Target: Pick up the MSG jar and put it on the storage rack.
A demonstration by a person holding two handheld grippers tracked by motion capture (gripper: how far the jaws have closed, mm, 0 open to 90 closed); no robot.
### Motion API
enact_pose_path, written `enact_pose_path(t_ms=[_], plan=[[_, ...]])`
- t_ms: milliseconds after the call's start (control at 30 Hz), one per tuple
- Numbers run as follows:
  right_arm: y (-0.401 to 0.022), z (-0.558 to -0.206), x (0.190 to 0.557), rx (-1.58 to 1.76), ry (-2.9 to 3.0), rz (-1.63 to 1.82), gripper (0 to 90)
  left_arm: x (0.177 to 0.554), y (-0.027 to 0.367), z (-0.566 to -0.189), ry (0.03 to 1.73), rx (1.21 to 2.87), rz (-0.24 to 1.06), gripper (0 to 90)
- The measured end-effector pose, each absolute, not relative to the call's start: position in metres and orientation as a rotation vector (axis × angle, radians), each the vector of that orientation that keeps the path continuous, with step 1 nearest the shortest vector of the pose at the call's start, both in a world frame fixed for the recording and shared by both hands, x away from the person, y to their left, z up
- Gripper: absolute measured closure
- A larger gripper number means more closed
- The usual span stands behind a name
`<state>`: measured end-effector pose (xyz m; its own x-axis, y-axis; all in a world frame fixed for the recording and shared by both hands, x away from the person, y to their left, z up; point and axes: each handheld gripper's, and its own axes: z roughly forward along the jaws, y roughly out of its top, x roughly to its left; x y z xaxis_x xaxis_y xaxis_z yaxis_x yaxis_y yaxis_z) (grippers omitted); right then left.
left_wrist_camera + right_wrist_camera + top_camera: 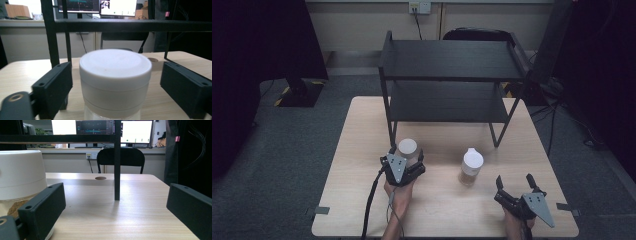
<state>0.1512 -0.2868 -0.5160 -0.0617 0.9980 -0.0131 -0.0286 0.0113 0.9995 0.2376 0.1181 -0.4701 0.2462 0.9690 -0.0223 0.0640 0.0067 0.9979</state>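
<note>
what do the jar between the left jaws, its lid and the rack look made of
Jar: clear glass or plastic, see-through below the lid; which one is hard to tell.
Lid: likely plastic, matte white, smooth moulded rim.
Rack: probably metal, matte black, thin straight legs and flat shelves.

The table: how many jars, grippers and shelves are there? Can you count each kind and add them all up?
Jars with white lids: 2, one between the jaws of the left gripper and one standing alone
Grippers: 2, the left gripper and the right gripper
Black shelf racks: 1, the shelf rack
Total: 5
</note>
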Motion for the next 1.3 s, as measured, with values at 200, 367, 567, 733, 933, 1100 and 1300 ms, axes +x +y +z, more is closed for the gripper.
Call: enact_pose_path(t_ms=[200, 367, 567, 733, 933, 1100, 1300], plan=[[-0.287, -0.516, 0.151, 1.15, 1.239, 1.259, 0.7, 0.243, 0.112, -0.474, 1.115, 1.355, 0.975, 20.5], [-0.287, -0.516, 0.151, 1.15, 1.239, 1.259, 0.6, 0.243, 0.11, -0.477, 1.102, 1.36, 0.996, 29.4], [-0.287, -0.516, 0.151, 1.15, 1.239, 1.259, 0.6, 0.244, 0.112, -0.479, 1.101, 1.358, 1.005, 33.7], [-0.287, -0.516, 0.151, 1.149, 1.239, 1.26, 0.6, 0.244, 0.112, -0.485, 1.084, 1.333, 1.004, 34.2], [-0.287, -0.516, 0.151, 1.15, 1.239, 1.26, 0.6, 0.243, 0.11, -0.487, 1.077, 1.333, 1.019, 34.3], [-0.288, -0.516, 0.151, 1.147, 1.244, 1.264, 0.5, 0.244, 0.115, -0.484, 1.078, 1.342, 1.001, 34.3], [-0.288, -0.516, 0.151, 1.147, 1.244, 1.264, 0.5, 0.243, 0.116, -0.481, 1.075, 1.358, 1.002, 34.3]])
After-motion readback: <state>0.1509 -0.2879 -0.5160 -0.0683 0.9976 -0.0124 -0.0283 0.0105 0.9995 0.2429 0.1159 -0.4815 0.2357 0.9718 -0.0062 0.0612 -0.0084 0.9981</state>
